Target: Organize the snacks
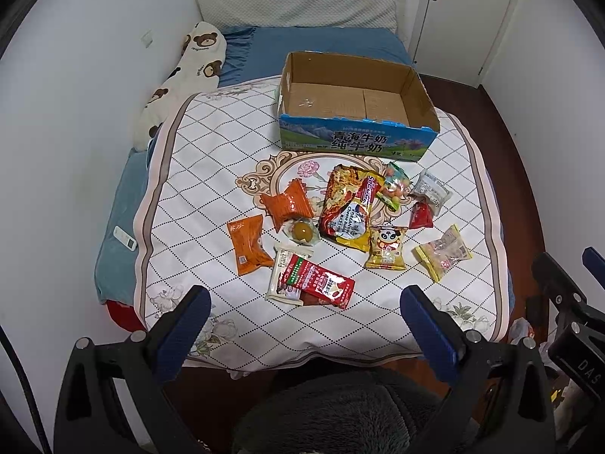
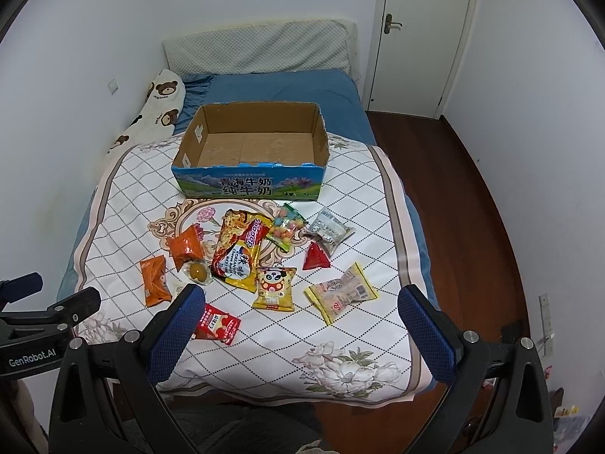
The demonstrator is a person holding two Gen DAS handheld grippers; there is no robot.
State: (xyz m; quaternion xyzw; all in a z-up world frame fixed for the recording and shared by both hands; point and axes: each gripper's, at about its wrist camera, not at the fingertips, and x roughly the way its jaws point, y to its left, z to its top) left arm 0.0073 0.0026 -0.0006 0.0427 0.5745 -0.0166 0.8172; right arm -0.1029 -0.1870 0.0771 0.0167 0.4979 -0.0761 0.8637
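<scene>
An empty cardboard box point(image 1: 355, 75) with a blue printed front stands on the quilted bed cover point(image 1: 211, 159), also in the right wrist view point(image 2: 249, 185). Several snack packets lie in front of it: a big noodle bag point(image 1: 348, 208) point(image 2: 238, 253), two orange packets point(image 1: 247, 244) point(image 1: 287, 204), a red sachet point(image 1: 321, 282) point(image 2: 217, 325), a yellow panda packet point(image 1: 387, 247) point(image 2: 274, 287), a pale yellow-edged packet point(image 1: 442, 251) point(image 2: 340, 295). My left gripper point(image 1: 304, 304) is open and empty above the near edge of the bed. My right gripper point(image 2: 300, 302) is open and empty too.
A bear-print pillow point(image 1: 181, 75) lies along the left wall. A white remote point(image 1: 125, 237) rests on the blue blanket at left. A padded headboard point(image 2: 261, 47) and a door point(image 2: 419, 38) are behind. Dark wood floor point(image 2: 472, 208) runs along the right of the bed.
</scene>
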